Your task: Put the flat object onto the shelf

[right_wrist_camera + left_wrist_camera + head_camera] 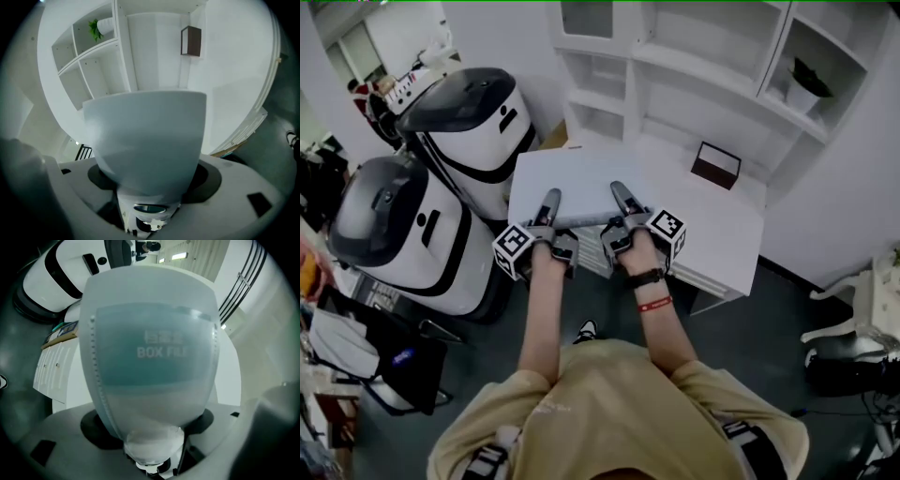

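Forearms (546, 309) extend up-frame. The left gripper (549, 206) and right gripper (623, 201) each clamp the near edge of the box file (581, 178), level at frame centre. Judged: carrying stage. Next calls for lining it up with a bay of the shelf (675, 84), upper right.

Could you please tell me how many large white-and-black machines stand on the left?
2: the far machine beside the shelf, the near machine just in front; more may be hidden.
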A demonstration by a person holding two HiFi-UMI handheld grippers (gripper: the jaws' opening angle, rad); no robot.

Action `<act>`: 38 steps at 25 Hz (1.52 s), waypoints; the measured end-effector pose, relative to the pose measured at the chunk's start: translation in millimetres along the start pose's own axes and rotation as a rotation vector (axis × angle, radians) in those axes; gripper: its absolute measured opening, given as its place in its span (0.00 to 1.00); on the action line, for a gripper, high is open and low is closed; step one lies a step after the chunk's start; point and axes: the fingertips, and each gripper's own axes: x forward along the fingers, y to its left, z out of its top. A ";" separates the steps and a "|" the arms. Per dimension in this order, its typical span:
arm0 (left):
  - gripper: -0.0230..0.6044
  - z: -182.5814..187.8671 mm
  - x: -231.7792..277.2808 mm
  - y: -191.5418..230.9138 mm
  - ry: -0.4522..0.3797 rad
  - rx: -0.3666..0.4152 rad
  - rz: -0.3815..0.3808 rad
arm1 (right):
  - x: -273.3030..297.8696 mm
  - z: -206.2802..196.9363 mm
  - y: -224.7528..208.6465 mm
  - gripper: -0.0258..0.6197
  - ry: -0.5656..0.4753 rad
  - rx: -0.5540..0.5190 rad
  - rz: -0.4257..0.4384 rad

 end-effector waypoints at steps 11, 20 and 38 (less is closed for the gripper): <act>0.57 -22.3 81.0 -1.6 0.204 -0.001 -0.014 | 6.2 59.9 6.2 0.57 -0.216 -0.001 0.017; 0.57 -38.7 118.3 -3.6 0.330 -0.003 -0.024 | 4.1 86.3 11.4 0.57 -0.337 -0.006 0.036; 0.57 -88.9 176.2 -38.1 0.533 0.066 -0.080 | -16.6 140.3 33.5 0.58 -0.560 0.040 0.094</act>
